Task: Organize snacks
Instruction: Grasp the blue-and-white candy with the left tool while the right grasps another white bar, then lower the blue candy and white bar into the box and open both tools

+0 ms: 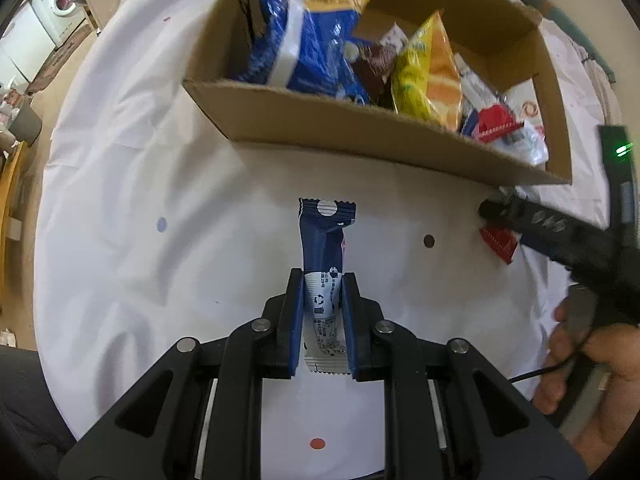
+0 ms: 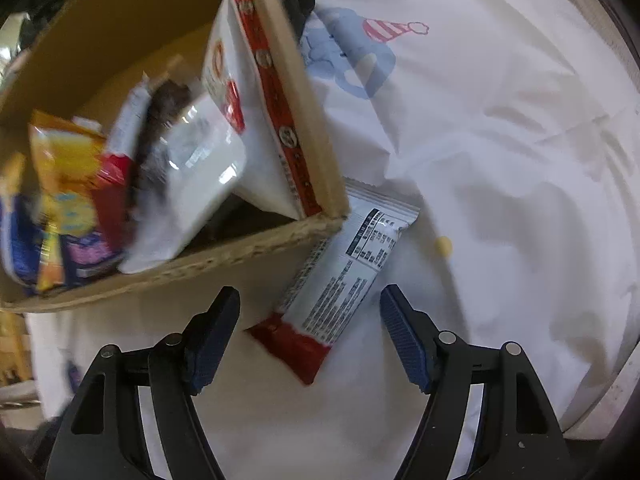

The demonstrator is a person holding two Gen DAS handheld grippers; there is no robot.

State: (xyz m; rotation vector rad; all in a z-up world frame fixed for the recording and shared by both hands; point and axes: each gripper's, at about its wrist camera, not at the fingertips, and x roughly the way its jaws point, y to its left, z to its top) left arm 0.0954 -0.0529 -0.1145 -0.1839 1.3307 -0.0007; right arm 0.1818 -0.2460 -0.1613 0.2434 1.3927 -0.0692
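My left gripper (image 1: 322,280) is shut on a long dark blue and white snack wrapper (image 1: 325,240) that sticks out past the fingertips over the white tablecloth (image 1: 140,240). Beyond it stands an open cardboard box (image 1: 360,124) holding a blue bag (image 1: 308,36), a yellow-orange bag (image 1: 430,76) and other packets. My right gripper (image 2: 310,300) stands open just above a white and red snack packet (image 2: 340,276) that lies on the cloth against the box corner (image 2: 320,224); its pads do not touch the packet. That gripper also shows at the left wrist view's right edge, over a red packet end (image 1: 500,242).
A person's hand (image 1: 592,364) holds the right gripper's handle. The round table's edge curves at the left, with a washing machine (image 1: 60,0) and floor beyond. The cloth bears coloured dots (image 1: 317,443) and a blue cartoon print (image 2: 352,60).
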